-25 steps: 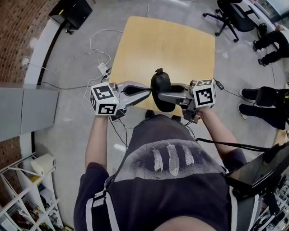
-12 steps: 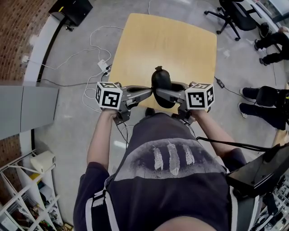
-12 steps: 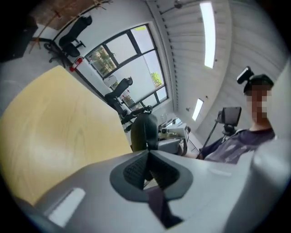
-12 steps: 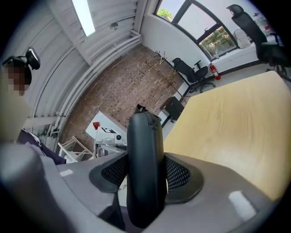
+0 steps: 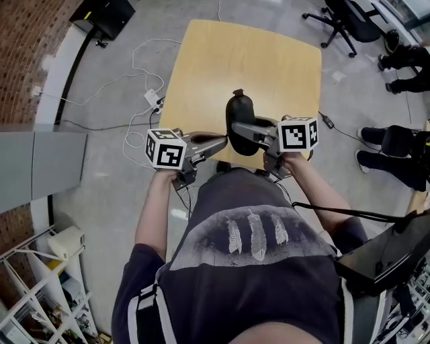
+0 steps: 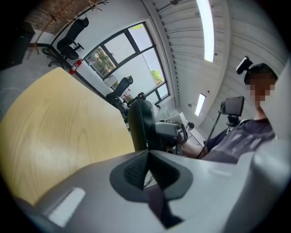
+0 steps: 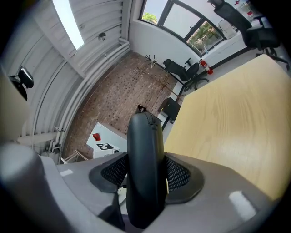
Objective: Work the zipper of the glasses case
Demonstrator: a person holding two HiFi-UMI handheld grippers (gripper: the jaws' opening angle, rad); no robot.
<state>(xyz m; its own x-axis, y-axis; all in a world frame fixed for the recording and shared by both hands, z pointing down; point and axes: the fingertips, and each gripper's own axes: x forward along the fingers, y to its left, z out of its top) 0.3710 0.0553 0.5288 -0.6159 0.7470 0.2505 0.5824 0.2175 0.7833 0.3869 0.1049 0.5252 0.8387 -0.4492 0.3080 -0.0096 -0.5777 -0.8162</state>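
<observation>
A black zipped glasses case (image 5: pixel 242 121) stands on edge over the near edge of the wooden table (image 5: pixel 222 60). My right gripper (image 5: pixel 236 129) comes in from the right and is shut on it. In the right gripper view the case (image 7: pixel 145 150) fills the gap between the ribbed pads (image 7: pixel 179 173), and its zipper pull (image 7: pixel 142 108) sticks up at the far end. My left gripper (image 5: pixel 224 140) points in from the left, shut and holding nothing, its tip just beside the case's lower left edge. In the left gripper view the case (image 6: pixel 138 125) stands a little beyond the shut tips (image 6: pixel 148 154).
Office chairs (image 5: pixel 342 23) stand past the table's far right corner. A seated person's legs (image 5: pixel 396 151) are at the right. Cables and a power strip (image 5: pixel 151 99) lie on the floor left of the table. A black box (image 5: pixel 104 17) sits far left, a dark screen (image 5: pixel 383 259) near right.
Both grippers have sunk a little. The left gripper has rolled, so its marker cube shows another face. The case stays in the right gripper's hold.
</observation>
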